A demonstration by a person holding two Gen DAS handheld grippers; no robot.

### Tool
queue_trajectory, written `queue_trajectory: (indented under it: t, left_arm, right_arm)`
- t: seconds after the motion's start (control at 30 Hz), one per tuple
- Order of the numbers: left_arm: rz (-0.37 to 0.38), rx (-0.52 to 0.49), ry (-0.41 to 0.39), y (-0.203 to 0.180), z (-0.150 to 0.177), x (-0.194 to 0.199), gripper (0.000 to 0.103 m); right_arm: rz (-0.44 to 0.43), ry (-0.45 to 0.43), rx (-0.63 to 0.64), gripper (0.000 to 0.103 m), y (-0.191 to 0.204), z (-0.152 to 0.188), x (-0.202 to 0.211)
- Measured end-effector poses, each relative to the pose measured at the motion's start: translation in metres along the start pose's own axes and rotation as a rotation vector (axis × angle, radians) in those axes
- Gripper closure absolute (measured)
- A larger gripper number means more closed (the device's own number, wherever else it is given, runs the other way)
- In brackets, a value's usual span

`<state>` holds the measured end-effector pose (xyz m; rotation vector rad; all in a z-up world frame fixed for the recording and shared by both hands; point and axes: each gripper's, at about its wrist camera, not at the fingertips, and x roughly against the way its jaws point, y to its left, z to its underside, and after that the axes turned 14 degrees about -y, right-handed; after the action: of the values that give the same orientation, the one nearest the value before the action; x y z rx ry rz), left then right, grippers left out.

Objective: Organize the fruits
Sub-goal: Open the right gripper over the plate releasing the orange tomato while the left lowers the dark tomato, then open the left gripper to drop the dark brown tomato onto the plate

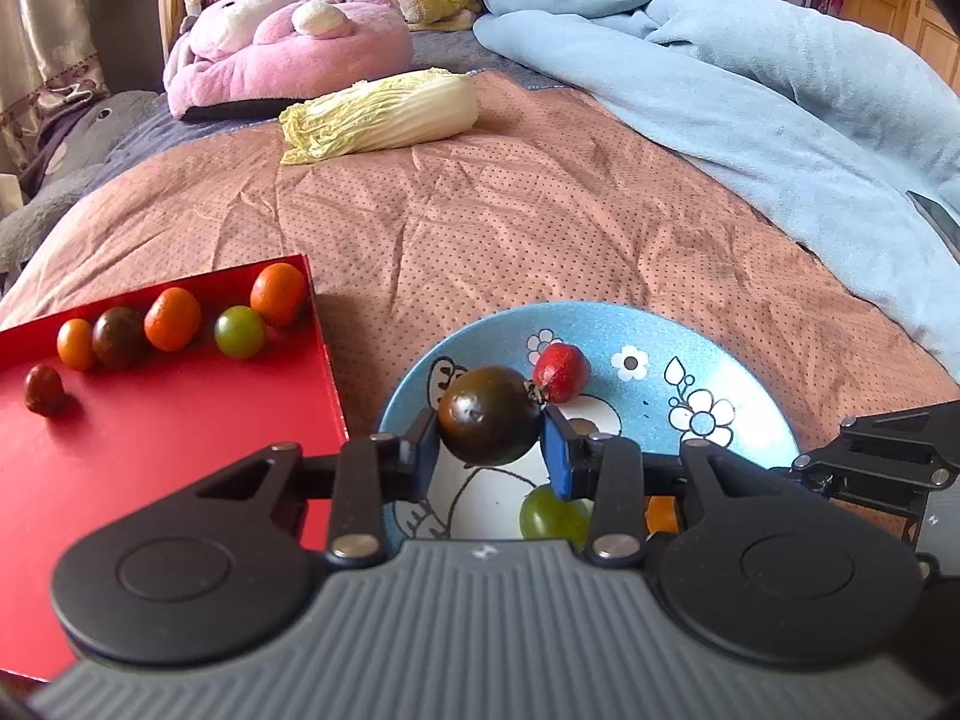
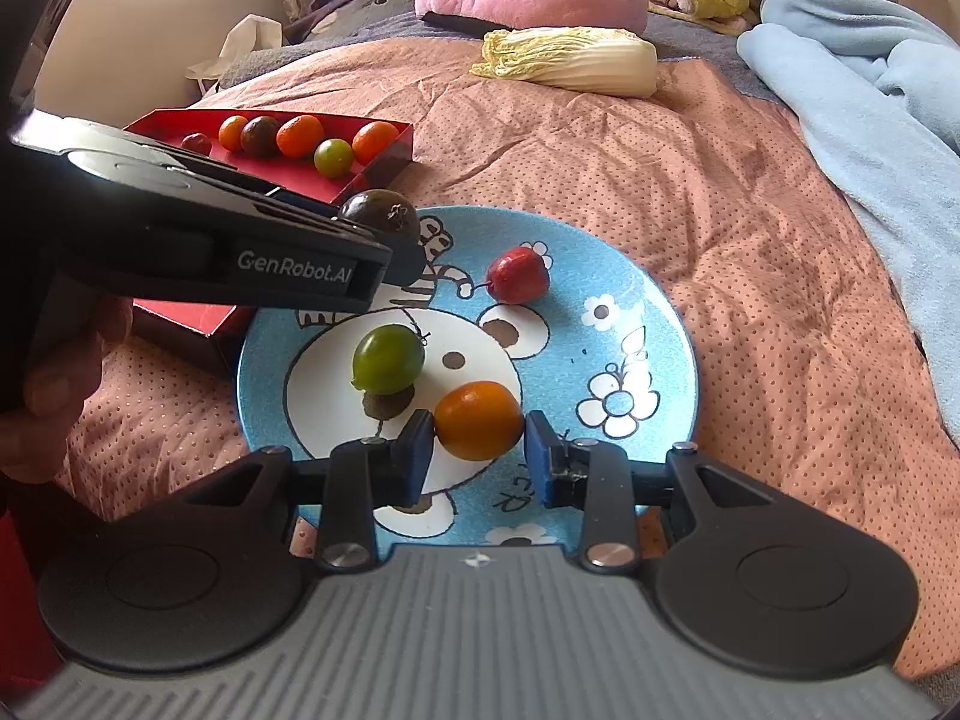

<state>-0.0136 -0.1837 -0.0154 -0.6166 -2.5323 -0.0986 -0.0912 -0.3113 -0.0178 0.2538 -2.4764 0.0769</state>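
Between left gripper (image 1: pixel 489 441) pads: dark tomato (image 1: pixel 489 414), clamped | right gripper (image 2: pixel 480 456): pinching orange tomato (image 2: pixel 478 420) | beyond both: blue plate (image 2: pixel 648 324), red fruit (image 2: pixel 517 275)

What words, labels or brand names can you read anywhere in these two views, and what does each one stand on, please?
"GenRobot.AI": white letters on the side of the left gripper, seen in the right wrist view.
Dark handwritten letters on the plate, near the right gripper: partly hidden and seen at an angle, not readable for certain.
Small white emblems on the grey gripper bodies: logos only, no letters.
Nothing else carries text.
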Motion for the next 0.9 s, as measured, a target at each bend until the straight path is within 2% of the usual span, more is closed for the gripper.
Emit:
queue_trajectory:
  t: [0.43, 0.5, 0.57, 0.7, 0.9]
  left_arm:
    - [0.036, -0.023, -0.009, -0.005, 0.000, 0.005, 0.062]
    - [0.037, -0.022, -0.012, -0.005, -0.001, 0.006, 0.063]
    - [0.033, -0.019, -0.024, -0.005, -0.002, 0.008, 0.058]
    - [0.032, -0.007, -0.041, -0.002, -0.004, 0.012, 0.052]
    - [0.021, 0.009, -0.055, 0.002, -0.006, 0.016, 0.051]
  right_arm:
    - [0.012, -0.012, 0.005, 0.063, 0.006, -0.004, 0.002]
    - [0.014, -0.015, 0.010, 0.058, 0.007, -0.006, 0.003]
    - [0.018, -0.024, 0.009, 0.049, 0.007, -0.007, 0.005]
    - [0.019, -0.025, 0.018, 0.048, 0.009, -0.010, 0.006]
    - [0.022, -0.037, 0.030, 0.044, 0.012, -0.016, 0.009]
